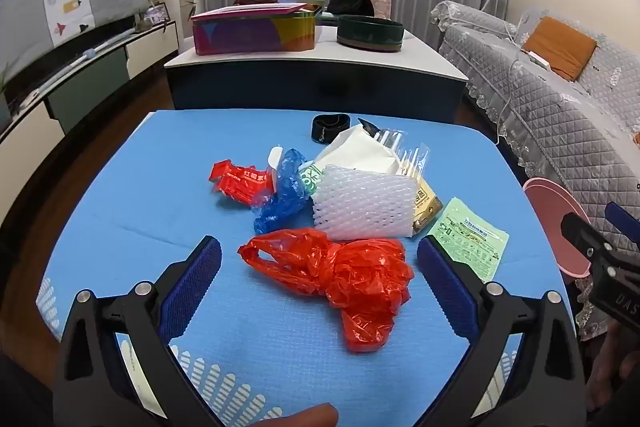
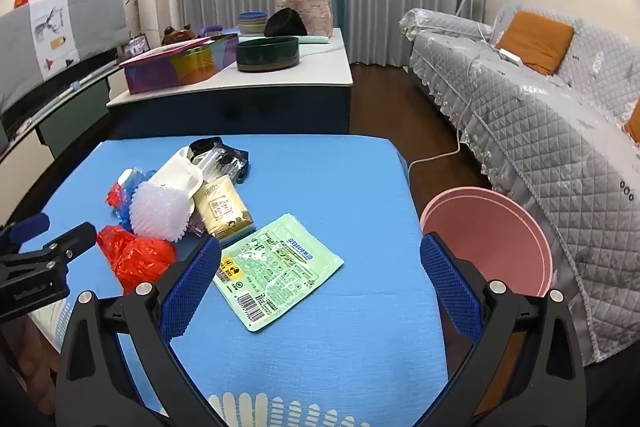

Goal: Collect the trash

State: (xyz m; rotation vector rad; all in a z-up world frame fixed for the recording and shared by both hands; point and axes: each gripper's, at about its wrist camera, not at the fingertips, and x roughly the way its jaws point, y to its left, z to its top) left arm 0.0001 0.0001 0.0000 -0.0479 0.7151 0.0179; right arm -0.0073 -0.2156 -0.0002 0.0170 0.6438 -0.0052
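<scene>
Trash lies heaped on a blue mat point(image 1: 160, 195) point(image 2: 340, 187). A crumpled red plastic bag point(image 1: 344, 279) point(image 2: 136, 259) sits nearest, framed by my open left gripper point(image 1: 320, 259), whose pads hover over it without touching. Behind it are a white foam net sleeve point(image 1: 364, 207) point(image 2: 160, 211), a blue plastic bag point(image 1: 284, 191), a red wrapper point(image 1: 240, 181), a beige carton point(image 2: 224, 211) and white paper with clear wrappers point(image 1: 372, 151). A flat green packet point(image 2: 276, 271) point(image 1: 472, 239) lies under my open right gripper point(image 2: 320, 259). A pink bin point(image 2: 488, 239) point(image 1: 556, 215) stands beside the mat's right edge.
A black band point(image 1: 330, 125) lies at the mat's far side. Beyond it stands a low table point(image 1: 400, 55) with a colourful box and a dark round tin. A grey quilted sofa point(image 2: 560, 147) runs along the right, a TV cabinet point(image 1: 80, 75) along the left. A fingertip point(image 1: 304, 417) shows at the bottom.
</scene>
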